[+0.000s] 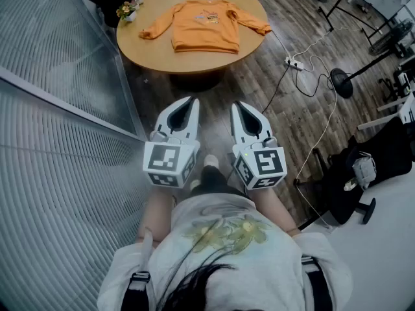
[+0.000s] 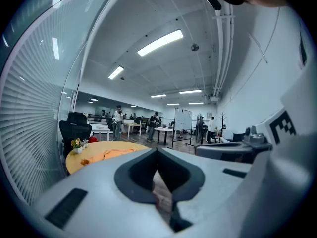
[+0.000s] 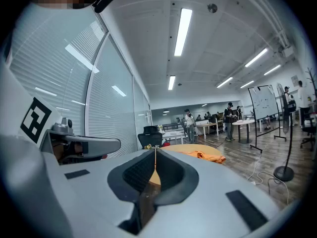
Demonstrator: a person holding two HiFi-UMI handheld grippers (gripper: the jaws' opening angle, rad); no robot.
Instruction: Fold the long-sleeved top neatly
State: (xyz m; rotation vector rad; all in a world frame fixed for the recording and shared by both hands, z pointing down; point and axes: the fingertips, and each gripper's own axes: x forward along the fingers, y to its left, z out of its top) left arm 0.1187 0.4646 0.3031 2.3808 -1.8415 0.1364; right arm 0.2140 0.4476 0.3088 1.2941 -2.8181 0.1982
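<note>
Yet to fold the orange long-sleeved top [image 1: 204, 26] spread on the round table [image 1: 149, 52]; left gripper [image 1: 188, 102], right gripper [image 1: 241, 106] pressed together, empty.

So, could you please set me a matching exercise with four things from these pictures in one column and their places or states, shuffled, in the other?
Things:
1. orange top
2. flower pot
3. white power strip
4. left gripper

Places or states:
A. at the left edge of the round table, as the head view shows it
B. on the wooden floor, right of the table
C. jaws shut, nothing between them, short of the table
D. spread flat on the table

Pairs: 1-D, 2-A, 3-B, 4-C
</note>
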